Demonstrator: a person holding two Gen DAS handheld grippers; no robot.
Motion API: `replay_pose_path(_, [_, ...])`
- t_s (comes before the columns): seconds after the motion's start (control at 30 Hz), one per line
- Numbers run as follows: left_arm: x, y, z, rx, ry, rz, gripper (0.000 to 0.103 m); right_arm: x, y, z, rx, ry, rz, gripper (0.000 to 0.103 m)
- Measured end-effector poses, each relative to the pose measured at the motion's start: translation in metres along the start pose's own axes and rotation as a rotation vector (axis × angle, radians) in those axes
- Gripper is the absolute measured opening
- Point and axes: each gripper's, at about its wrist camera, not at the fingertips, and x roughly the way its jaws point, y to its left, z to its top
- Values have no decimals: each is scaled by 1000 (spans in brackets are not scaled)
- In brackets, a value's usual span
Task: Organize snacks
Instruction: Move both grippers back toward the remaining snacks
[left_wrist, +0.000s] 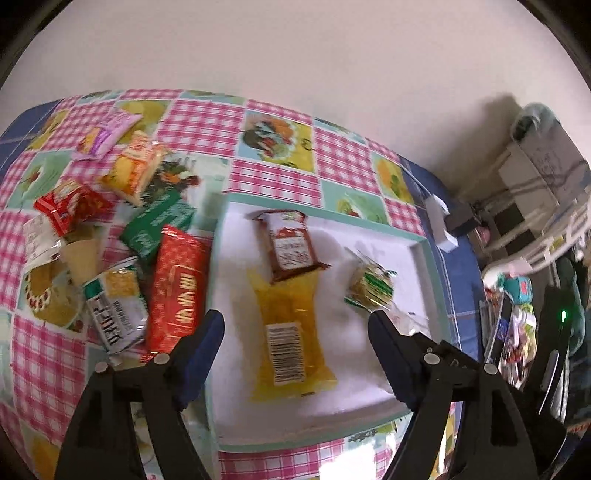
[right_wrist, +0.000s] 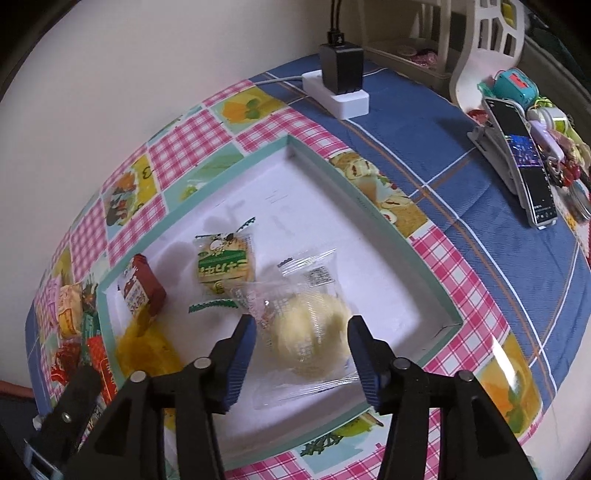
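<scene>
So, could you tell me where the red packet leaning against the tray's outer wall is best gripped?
Grip the red packet across its narrow width near the upper end, coming from above with the left gripper. It lies long and flat, and other snacks crowd its left side.

— What's at one o'clock on the blue cloth?
— A white power strip with a black charger plugged in.
— And at three o'clock?
— A phone on a stand.
</scene>
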Motion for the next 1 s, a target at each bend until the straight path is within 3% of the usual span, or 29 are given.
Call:
replay_pose_path(0.2, [-6,35,8,-125,-44,77,99,-3,16,-4,-54,-6,51,81])
replay_pose_path(0.43, [-21,83,16,-241,-73,190,99,-13,36,-8,-113,-42,100,101])
replay_pose_path(0.77, [-55,150,17,-342,-141,269,99,-27,74,-18,-189,-91,174,103])
replay_pose_path(1.0, [-83,193,13,-404,-209,284,99,-37,126,-39,-292,-98,335,103])
